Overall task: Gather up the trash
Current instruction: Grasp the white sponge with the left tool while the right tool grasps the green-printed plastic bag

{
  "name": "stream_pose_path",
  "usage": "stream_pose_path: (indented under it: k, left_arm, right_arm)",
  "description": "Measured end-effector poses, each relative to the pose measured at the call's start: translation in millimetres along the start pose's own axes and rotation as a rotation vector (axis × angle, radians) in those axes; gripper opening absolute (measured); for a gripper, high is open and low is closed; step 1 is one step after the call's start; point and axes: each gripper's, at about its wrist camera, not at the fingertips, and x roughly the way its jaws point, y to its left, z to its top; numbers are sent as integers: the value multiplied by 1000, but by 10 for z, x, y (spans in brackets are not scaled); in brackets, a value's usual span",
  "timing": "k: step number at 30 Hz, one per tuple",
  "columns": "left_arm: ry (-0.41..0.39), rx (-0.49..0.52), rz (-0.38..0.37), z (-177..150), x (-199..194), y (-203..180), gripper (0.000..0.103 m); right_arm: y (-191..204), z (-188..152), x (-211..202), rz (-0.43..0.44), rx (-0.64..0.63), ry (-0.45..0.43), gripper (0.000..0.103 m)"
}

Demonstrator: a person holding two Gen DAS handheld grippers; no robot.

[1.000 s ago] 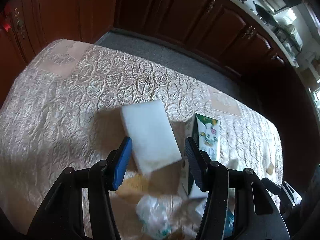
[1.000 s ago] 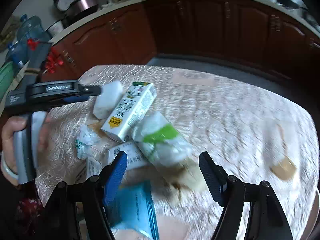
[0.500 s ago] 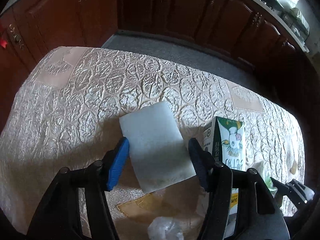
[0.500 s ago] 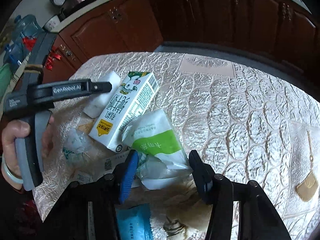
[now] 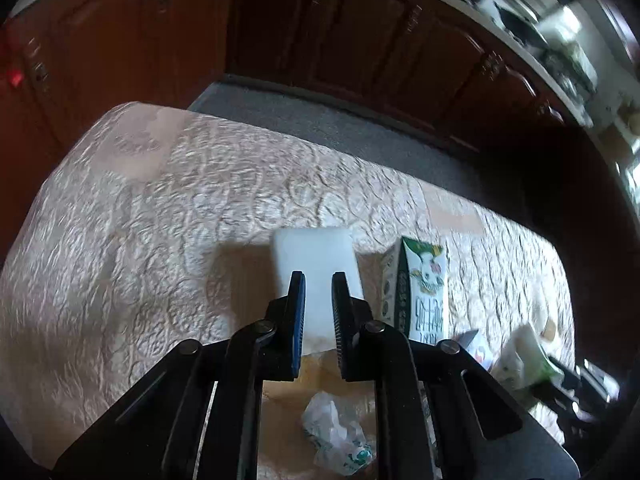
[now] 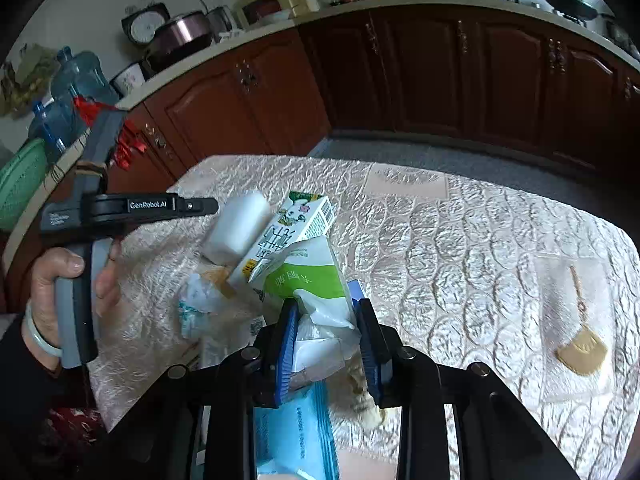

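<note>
Trash: right gripper has just closed on the green-and-white packet; left gripper pinched nearly closed, over the white block.

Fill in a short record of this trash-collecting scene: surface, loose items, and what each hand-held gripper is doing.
Surface: table under a quilted cream cloth
Loose items: white block, milk carton, crumpled wrapper, blue packet
Left hand-held gripper: shut, tips over the white block; grip unclear
Right hand-held gripper: jaws have just been closing, pads pressing the green-and-white packet
</note>
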Motion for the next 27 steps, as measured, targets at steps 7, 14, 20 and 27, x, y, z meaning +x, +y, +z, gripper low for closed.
stream_pose_path:
  k: [7, 14, 20, 27]
  left_arm:
    - [9, -9, 40, 10, 171, -118, 69]
    - [134, 28, 126, -24, 680, -170, 69]
    - [82, 24, 90, -41, 457, -113, 56]
    - [-29, 111, 35, -122, -273, -357, 55]
  right_arm:
    - [-33, -125, -219, -6, 26, -14, 28]
    - [-33, -203, -396, -4, 46, -27, 28]
    - [-11, -241, -499, -4, 56, -43, 28]
    - [14, -324, -725, 4, 68, -99, 28]
